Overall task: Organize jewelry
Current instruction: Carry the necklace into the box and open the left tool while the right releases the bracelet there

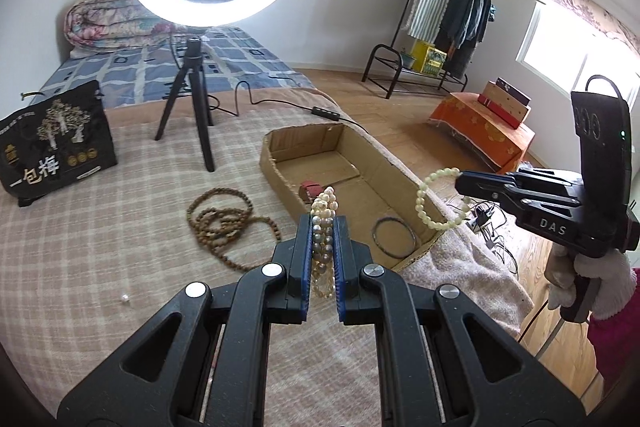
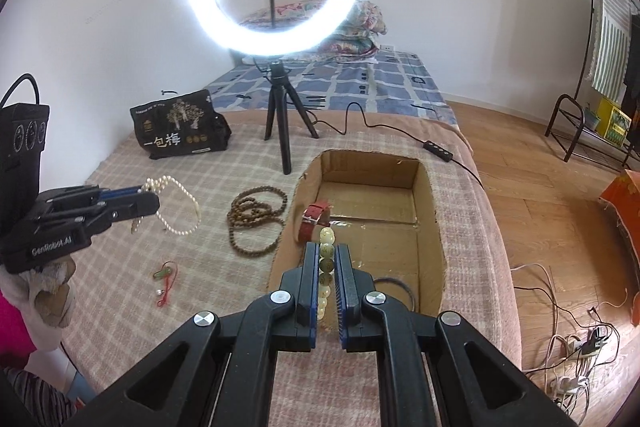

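Note:
My left gripper point(image 1: 323, 223) is shut on a pearl necklace point(image 1: 325, 211) and holds it above the bed, left of the cardboard box point(image 1: 304, 135); the necklace also shows in the right wrist view point(image 2: 180, 203). My right gripper point(image 2: 328, 251) is shut on a pale green bead bracelet point(image 2: 326, 259) over the box's near edge point(image 2: 436, 227); in the left wrist view the bracelet point(image 1: 430, 203) hangs from that gripper point(image 1: 460, 183). In the box lie a red watch strap point(image 2: 314, 221) and a dark bangle point(image 1: 394, 237). A brown bead necklace point(image 1: 224, 223) lies on the blanket.
A ring light on a tripod point(image 2: 280, 115) stands behind the box, its cable point(image 2: 400, 131) trailing right. A black bag point(image 2: 180, 131) sits at the back left. A red-corded charm point(image 2: 164, 275) and a small pearl point(image 1: 126, 299) lie on the blanket. The bed edge drops to a wooden floor at right.

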